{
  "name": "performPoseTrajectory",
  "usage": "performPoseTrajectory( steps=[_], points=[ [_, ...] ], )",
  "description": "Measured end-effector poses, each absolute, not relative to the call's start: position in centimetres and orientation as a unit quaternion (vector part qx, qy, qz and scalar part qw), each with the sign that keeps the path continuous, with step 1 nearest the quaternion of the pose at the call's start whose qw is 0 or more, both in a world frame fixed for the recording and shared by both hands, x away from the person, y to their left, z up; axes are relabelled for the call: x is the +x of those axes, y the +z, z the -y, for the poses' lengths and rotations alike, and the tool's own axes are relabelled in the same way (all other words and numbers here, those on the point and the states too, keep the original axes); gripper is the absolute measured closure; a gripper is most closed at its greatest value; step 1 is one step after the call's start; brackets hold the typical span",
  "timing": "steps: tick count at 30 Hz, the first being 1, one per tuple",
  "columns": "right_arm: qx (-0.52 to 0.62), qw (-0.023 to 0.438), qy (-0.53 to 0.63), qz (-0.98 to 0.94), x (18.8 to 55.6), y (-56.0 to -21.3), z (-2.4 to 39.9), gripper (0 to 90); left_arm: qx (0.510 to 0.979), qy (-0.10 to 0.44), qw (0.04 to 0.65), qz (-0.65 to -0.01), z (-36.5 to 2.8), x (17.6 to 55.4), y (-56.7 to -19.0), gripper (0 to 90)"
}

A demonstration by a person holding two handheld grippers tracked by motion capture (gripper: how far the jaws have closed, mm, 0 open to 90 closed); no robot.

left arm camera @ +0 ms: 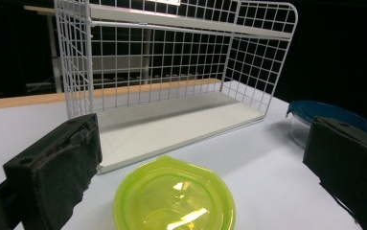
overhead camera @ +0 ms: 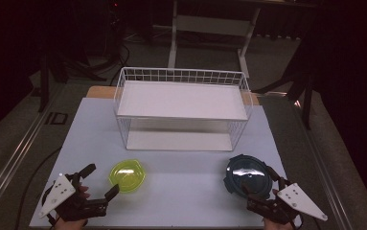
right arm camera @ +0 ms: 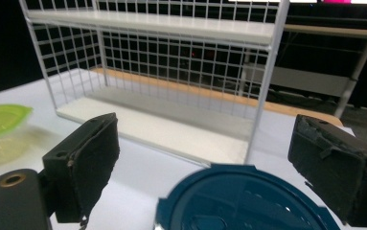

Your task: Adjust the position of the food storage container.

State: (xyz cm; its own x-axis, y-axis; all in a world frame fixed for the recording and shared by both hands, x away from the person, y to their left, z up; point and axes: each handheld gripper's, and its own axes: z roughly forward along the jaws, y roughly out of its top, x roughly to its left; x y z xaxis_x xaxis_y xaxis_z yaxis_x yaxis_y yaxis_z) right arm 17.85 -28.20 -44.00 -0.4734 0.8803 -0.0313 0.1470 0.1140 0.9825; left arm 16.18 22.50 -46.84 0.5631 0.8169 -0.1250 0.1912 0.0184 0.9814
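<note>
Both hands rest low at the table's near edge, in front of the white wire rack (overhead camera: pixel 181 108); the left gripper (overhead camera: pixel 99 181), jaws spread and empty, angles toward the green lidded container (overhead camera: pixel 127 175) just beside it; the right gripper (overhead camera: pixel 260 184), likewise released, points at the blue lidded container (overhead camera: pixel 247 175), its jaws flanking the near rim.

The left claw (left arm camera: pixel 200 158), jaws spread wide, faces a yellow-green lidded container (left arm camera: pixel 174 196) before a white wire rack (left arm camera: pixel 171 62).
</note>
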Motion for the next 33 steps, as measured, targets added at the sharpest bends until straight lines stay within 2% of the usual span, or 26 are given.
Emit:
performPoseTrajectory(
  steps=[11,13,19,23,25,26,27,30,32,33],
  points=[
    [0.363,0.328,0.543,-0.682,18.0,-41.9,27.7,9.9,0.643,0.268,0.604,-0.388,-22.8,16.1,-46.7,0.0],
    [0.362,0.314,0.54,-0.692,18.3,-41.9,27.8,10.0,0.643,0.268,0.604,-0.388,-22.8,16.1,-46.7,0.0],
    [0.365,0.301,0.519,-0.711,19.3,-41.8,29.2,20.6,0.643,0.267,0.604,-0.387,-22.8,16.1,-46.7,0.0],
    [0.383,0.298,0.506,-0.713,20.1,-42.2,31.1,31.2,0.644,0.266,0.604,-0.387,-22.8,16.2,-46.7,0.0],
    [0.39,0.293,0.5,-0.716,20.3,-42.6,31.8,39.7,0.644,0.267,0.604,-0.386,-22.8,16.2,-46.8,0.0],
    [0.39,0.293,0.5,-0.716,20.3,-42.6,31.8,39.7,0.644,0.267,0.604,-0.386,-22.8,16.2,-46.8,0.0],
    [0.394,0.296,0.488,-0.72,20.5,-43.3,32.5,46.5,0.644,0.266,0.604,-0.386,-22.7,16.2,-46.8,0.0],
    [0.404,0.294,0.478,-0.722,20.7,-44.1,33.2,54.9,0.644,0.266,0.604,-0.387,-22.7,16.2,-46.8,0.0],
    [0.408,0.293,0.474,-0.723,20.8,-44.5,33.6,56.7,0.645,0.266,0.603,-0.387,-22.7,16.2,-46.8,0.0],
    [0.414,0.286,0.468,-0.727,21.0,-45.1,34.2,63.1,0.645,0.265,0.604,-0.387,-22.7,16.2,-46.8,0.0]
  ],
)
